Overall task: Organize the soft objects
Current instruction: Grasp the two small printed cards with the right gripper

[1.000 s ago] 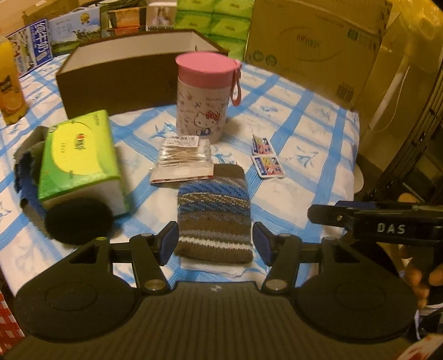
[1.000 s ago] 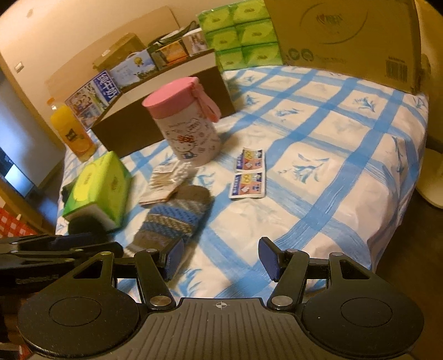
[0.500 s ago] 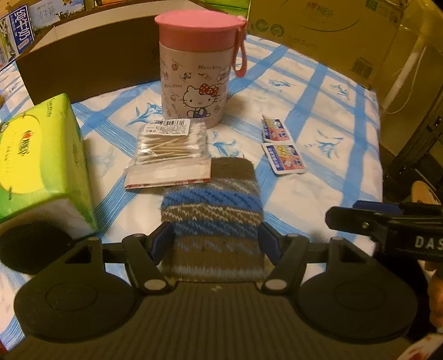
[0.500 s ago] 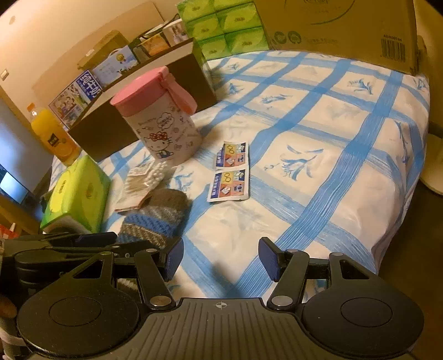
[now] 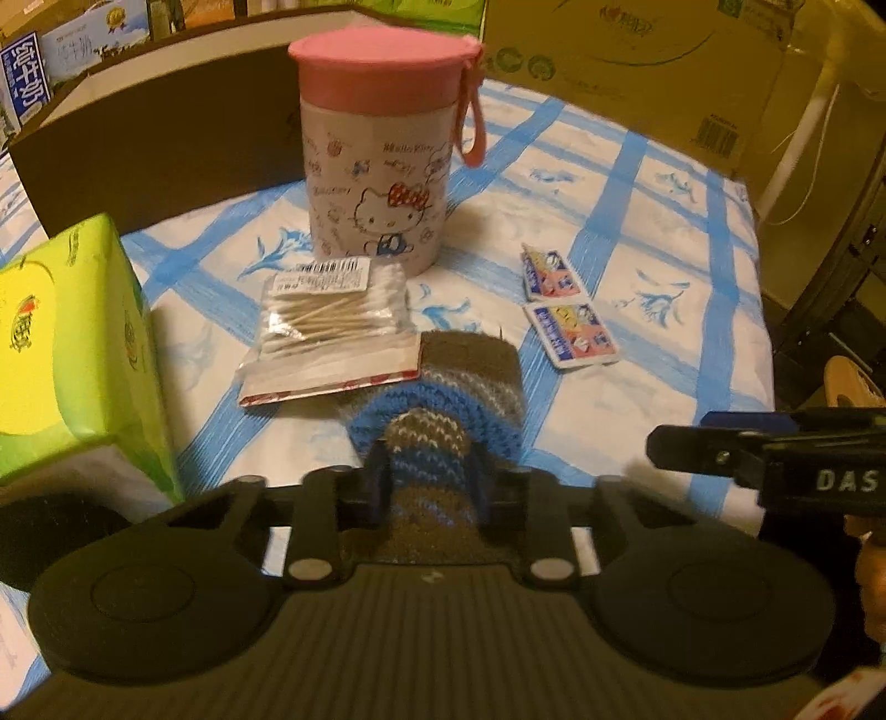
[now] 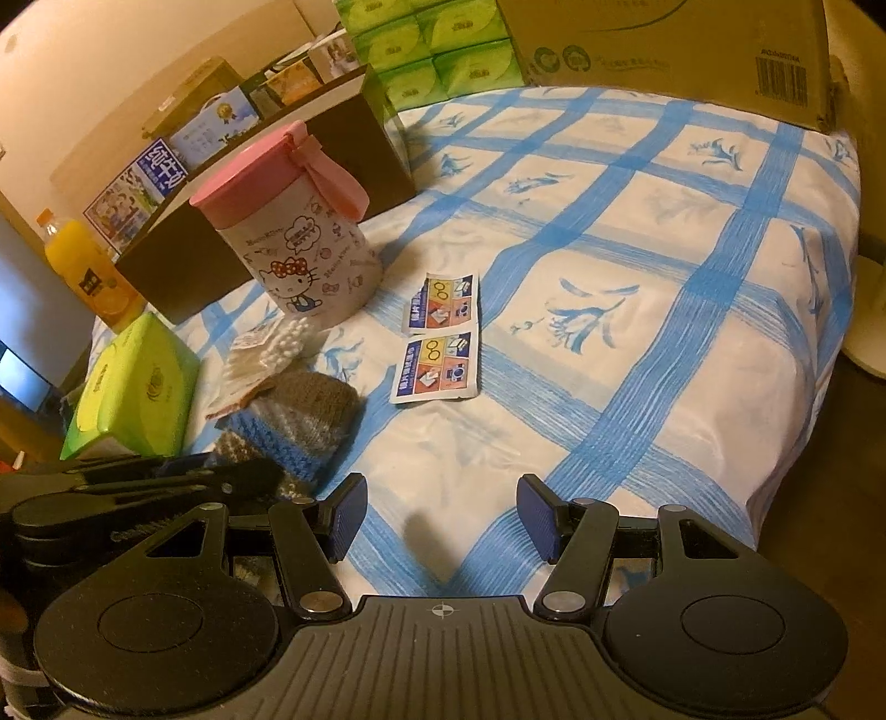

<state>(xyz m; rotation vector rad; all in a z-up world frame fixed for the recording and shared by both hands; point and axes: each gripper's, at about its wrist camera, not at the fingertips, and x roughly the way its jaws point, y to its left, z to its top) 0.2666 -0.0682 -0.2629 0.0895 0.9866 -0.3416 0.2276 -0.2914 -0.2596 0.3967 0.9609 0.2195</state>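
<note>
Left tongs (image 5: 426, 471) just closed in, now pinching the near end of the knitted pouch (image 5: 443, 399), wool bunched into a hump between the pads. Pouch lying on the surface (image 6: 637, 332) straight ahead of those tongs, far end tucked under the edge of a cotton swab packet (image 5: 332, 327). Right tongs (image 6: 443, 520) half spread with nothing between the pads, hovering over bare cloth just right of the pouch.

Surface draped in white cloth with blue checks and small blue flower prints, slightly glossy. Behind the pouch, a cylindrical cartoon-cat canister (image 5: 382, 160) with pink lid and strap; two flat printed sachets (image 6: 437, 354) to the right; a green tissue pack (image 5: 72, 343) to the left. Farther back, a dark brown open box (image 5: 155, 155), cardboard carton (image 6: 664, 44), stacked green tissue packs (image 6: 432, 50), orange drink bottle (image 6: 88, 271).

Pouch chunky-knit, brown, blue and white stripes.
</note>
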